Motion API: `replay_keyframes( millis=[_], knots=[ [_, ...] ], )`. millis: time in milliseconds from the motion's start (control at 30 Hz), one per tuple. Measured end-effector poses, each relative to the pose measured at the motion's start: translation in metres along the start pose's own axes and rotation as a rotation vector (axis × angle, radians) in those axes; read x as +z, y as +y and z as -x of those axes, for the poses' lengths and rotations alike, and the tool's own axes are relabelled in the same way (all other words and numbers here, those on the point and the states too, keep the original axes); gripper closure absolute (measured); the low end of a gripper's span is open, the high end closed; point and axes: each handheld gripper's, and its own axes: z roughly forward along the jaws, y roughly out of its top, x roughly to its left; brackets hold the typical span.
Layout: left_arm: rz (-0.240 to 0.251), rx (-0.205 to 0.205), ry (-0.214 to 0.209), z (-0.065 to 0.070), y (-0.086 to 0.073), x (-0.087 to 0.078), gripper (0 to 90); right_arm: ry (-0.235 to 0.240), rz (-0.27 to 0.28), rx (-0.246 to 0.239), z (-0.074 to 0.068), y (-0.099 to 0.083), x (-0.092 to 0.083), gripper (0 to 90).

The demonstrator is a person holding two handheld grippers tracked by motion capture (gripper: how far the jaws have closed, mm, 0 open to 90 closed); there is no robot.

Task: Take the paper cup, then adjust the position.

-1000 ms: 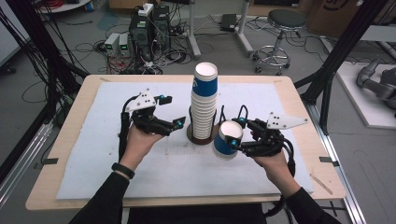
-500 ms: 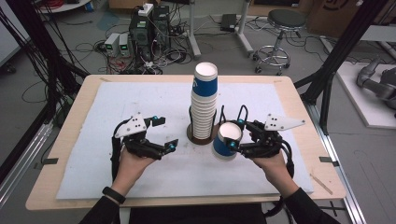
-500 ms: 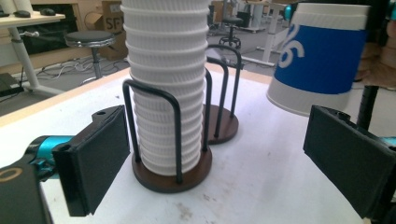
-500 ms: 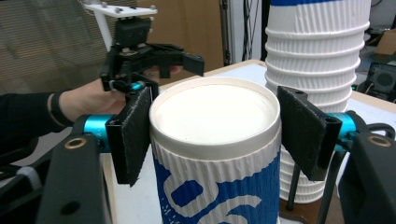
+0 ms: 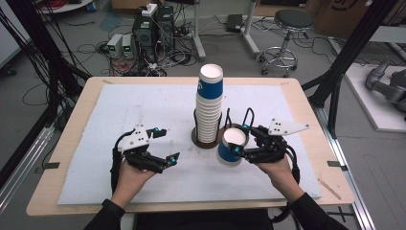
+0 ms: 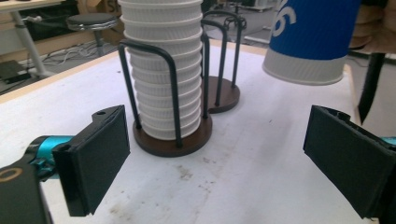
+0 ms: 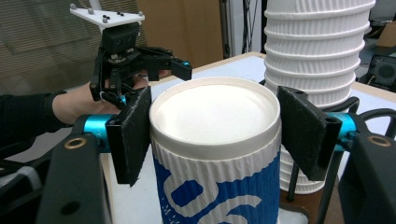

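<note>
1. The left gripper (image 5: 165, 144) is hovering low over the white mat (image 5: 143, 105) at the table's left front, its jaws standing wide with nothing between them. In the left gripper view the two black pads are framing the stack and the held cup from well apart.
2. The person's left hand (image 5: 129, 175) is gripping that tool from below, the dark sleeve coming in from the bottom edge of the high view.
3. The stack (image 5: 209, 103) of ribbed white cups, topped by a blue-banded one, is standing upright in a wire holder (image 6: 170, 140) on a round brown base at the mat's middle.
4. A second wire holder (image 6: 224, 91), with no cups in it, is standing just behind and beside the first in the left gripper view.
5. The cup (image 5: 231, 146), blue with a white rim, is sitting tilted between the jaws just right of the stack's base, its mouth facing up; in the left gripper view it is hanging clear above the mat.
6. The right gripper (image 5: 240, 150) is clamping the cup, one pad pressing on each side just under the rim, as the right gripper view shows.
7. The right hand (image 5: 277, 170) is holding its tool near the table's front right.
</note>
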Motion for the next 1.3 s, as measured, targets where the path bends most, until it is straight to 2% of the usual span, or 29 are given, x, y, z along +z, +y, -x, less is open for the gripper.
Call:
replay_keyframes(
  millis=[300, 633, 867, 1000, 1033, 1133, 1300],
  knots=[
    [0.009, 0.031, 0.012, 0.006, 0.001, 0.002, 7.1, -0.006, 0.001, 0.003, 0.001, -0.001, -0.001, 30.9],
    [-0.014, 0.027, -0.006, 0.012, 0.001, 0.007, 7.1, -0.002, -0.002, 0.003, 0.000, -0.002, 0.000, 30.9],
    [-0.010, 0.028, -0.059, 0.020, 0.001, 0.018, 7.1, 0.007, 0.001, 0.003, 0.000, -0.002, 0.001, 30.9],
    [0.009, 0.047, -0.115, 0.028, 0.005, 0.026, 7.1, 0.018, -0.006, 0.003, -0.001, -0.002, 0.002, 30.9],
    [0.009, 0.047, -0.115, 0.028, 0.005, 0.026, 7.1, 0.019, -0.005, 0.001, -0.001, -0.002, 0.002, 30.9],
    [0.032, 0.039, -0.159, 0.034, 0.008, 0.033, 7.1, 0.023, 0.000, 0.006, -0.001, -0.003, 0.003, 30.9],
    [0.026, 0.051, -0.179, 0.041, 0.009, 0.038, 7.1, 0.033, -0.002, 0.008, -0.003, -0.003, 0.004, 30.9]
  ],
)
